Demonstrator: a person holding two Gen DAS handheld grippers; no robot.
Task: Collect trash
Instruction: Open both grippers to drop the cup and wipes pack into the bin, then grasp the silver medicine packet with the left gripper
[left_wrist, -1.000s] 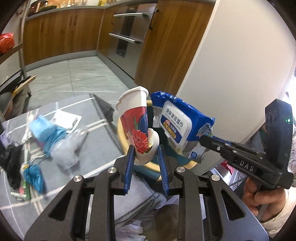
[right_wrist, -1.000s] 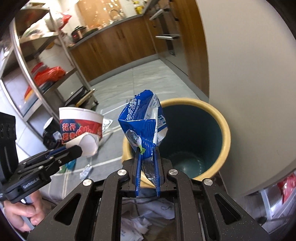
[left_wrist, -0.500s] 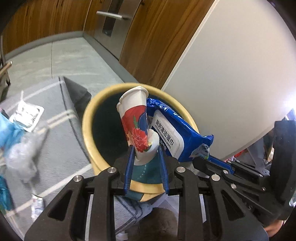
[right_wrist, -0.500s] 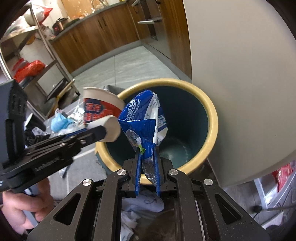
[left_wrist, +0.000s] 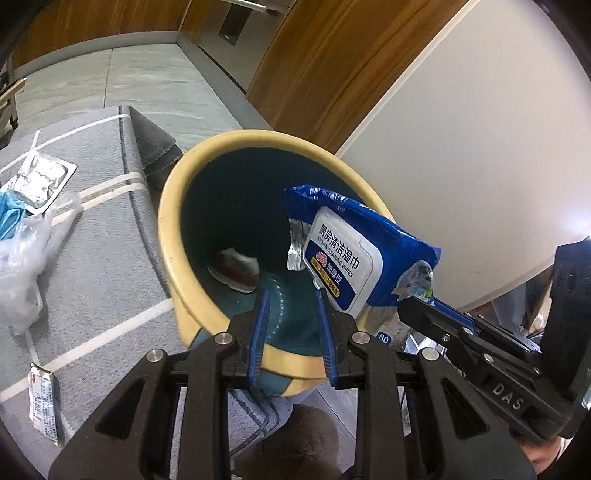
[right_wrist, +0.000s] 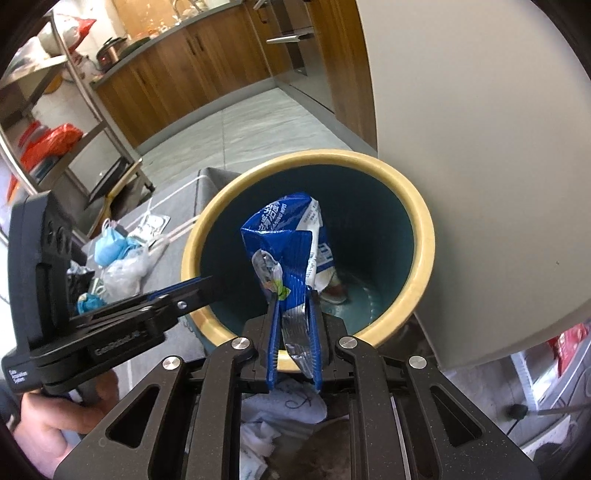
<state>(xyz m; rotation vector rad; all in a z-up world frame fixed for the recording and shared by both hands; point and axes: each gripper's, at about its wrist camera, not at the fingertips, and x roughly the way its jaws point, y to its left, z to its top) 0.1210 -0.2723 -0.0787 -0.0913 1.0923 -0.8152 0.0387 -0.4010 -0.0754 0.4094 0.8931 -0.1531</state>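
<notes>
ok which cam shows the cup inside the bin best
The left wrist view. There the cup lies on its side at the bottom of the bin, in plain sight between the wall and the wipes pack. In the right wrist view the pack covers most of it; only an edge shows.

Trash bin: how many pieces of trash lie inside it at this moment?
1: a paper cup on the bottom of the bin. The wipes pack hangs above, unreleased. More may be hidden.
</notes>
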